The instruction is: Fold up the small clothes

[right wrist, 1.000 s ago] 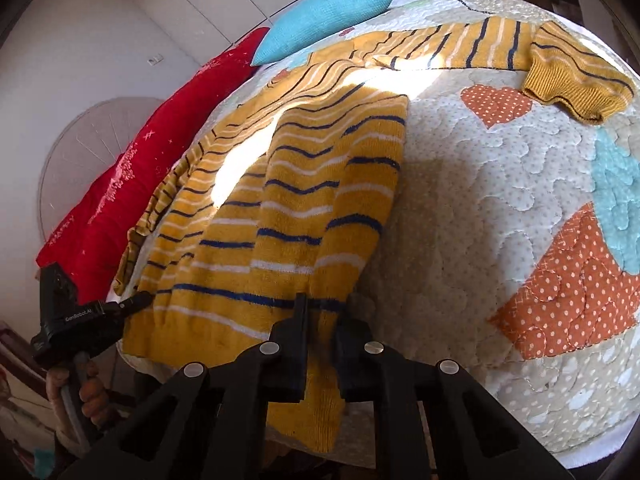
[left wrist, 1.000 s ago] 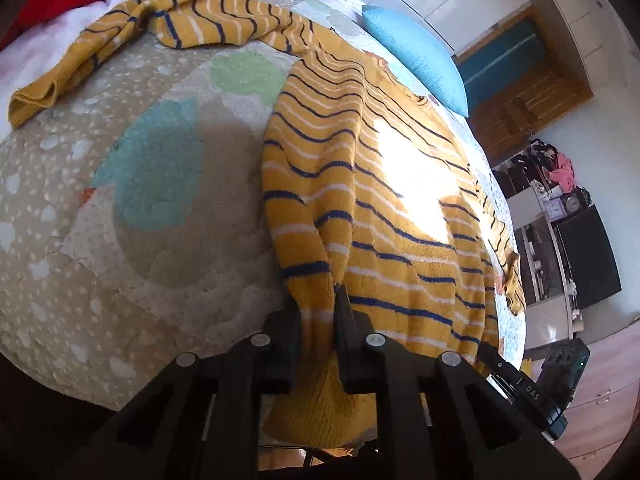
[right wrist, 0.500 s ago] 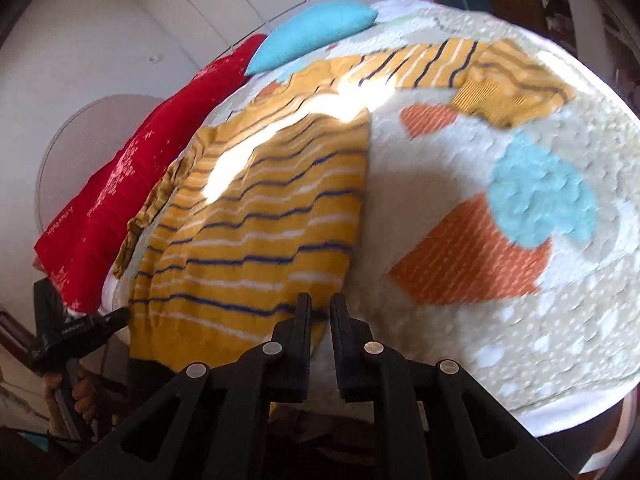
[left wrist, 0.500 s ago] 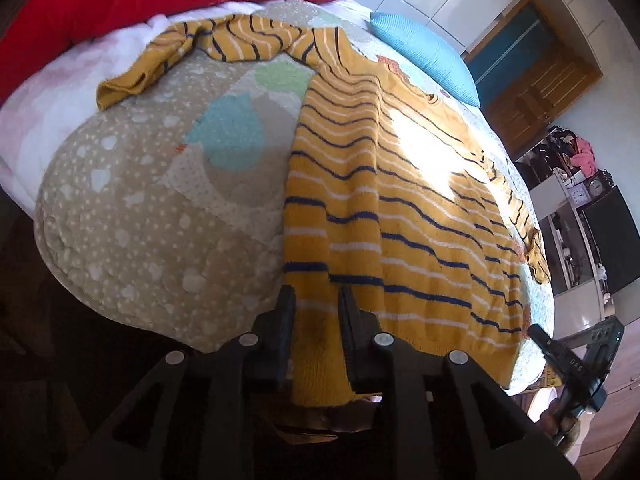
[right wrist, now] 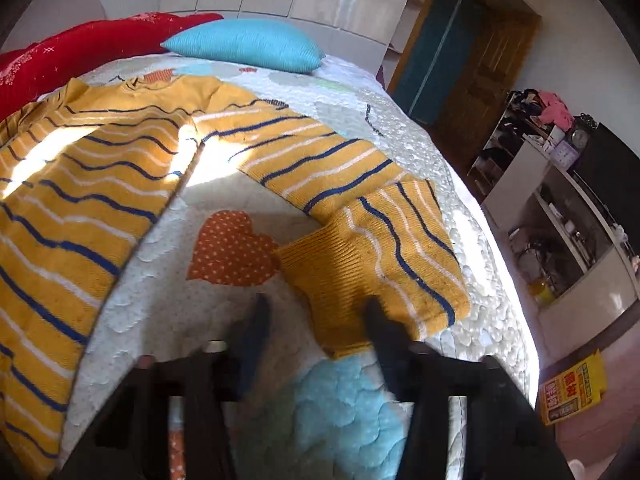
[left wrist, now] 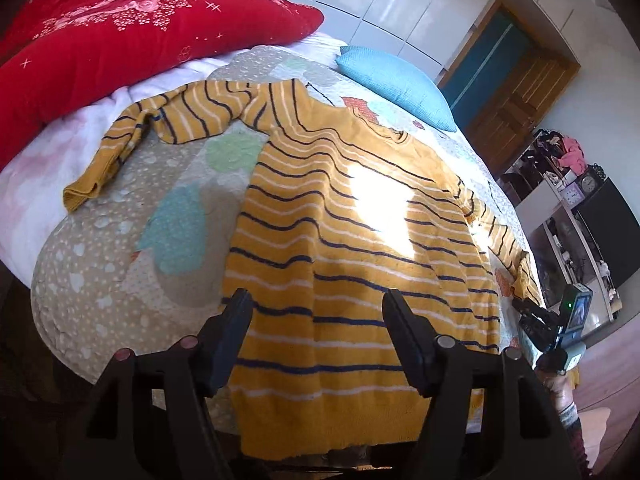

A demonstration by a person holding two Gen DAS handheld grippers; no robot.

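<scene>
A yellow sweater with navy and white stripes (left wrist: 344, 240) lies flat on the quilted bed, hem toward me and hanging a little over the near edge. Its left sleeve (left wrist: 160, 128) bends out toward the red pillow. My left gripper (left wrist: 316, 316) is open and empty, jaws wide apart over the hem. In the right wrist view the sweater body (right wrist: 80, 184) lies at the left and the right sleeve (right wrist: 352, 208) runs out with its cuff folded back. My right gripper (right wrist: 316, 316) is open, blurred, just in front of that cuff. It also shows in the left wrist view (left wrist: 560, 320).
The patchwork quilt (right wrist: 248, 288) covers the bed. A red pillow (left wrist: 120, 32) and a blue pillow (right wrist: 244, 44) lie at the head. A wooden door (right wrist: 472, 72), shelves and a dark cabinet (right wrist: 560, 208) stand to the right. A yellow bag (right wrist: 568, 388) lies on the floor.
Both grippers have let go of the sweater hem and opened wide. The right gripper has swung right to the right sleeve's cuff. The left has pulled back a little.
</scene>
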